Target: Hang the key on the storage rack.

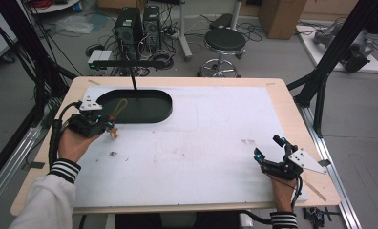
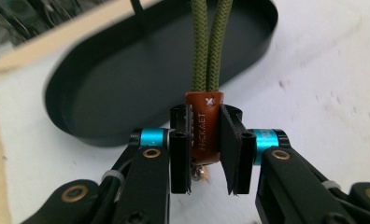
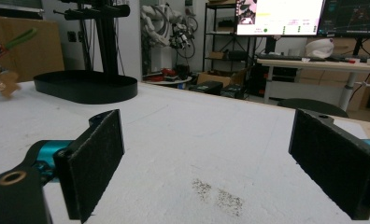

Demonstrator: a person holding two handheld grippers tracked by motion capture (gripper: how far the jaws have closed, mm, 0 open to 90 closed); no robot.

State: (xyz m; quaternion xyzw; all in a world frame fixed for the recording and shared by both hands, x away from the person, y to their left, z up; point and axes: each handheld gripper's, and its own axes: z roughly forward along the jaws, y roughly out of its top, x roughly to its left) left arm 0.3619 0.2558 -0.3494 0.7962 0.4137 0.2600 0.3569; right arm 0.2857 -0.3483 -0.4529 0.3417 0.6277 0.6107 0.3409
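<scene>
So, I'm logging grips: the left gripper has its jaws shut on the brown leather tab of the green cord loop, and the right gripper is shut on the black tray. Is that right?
Not quite. The right gripper holds nothing: the right gripper view shows its jaws wide open over the bare white table, far from the black tray. The left gripper does clamp the brown leather tab of the green cord loop.

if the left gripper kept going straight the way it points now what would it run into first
Probably the black oval tray. The left gripper, shut on the brown leather tab of an olive cord loop, points at it, the cord leading over the tray. Depth is unclear.
</scene>
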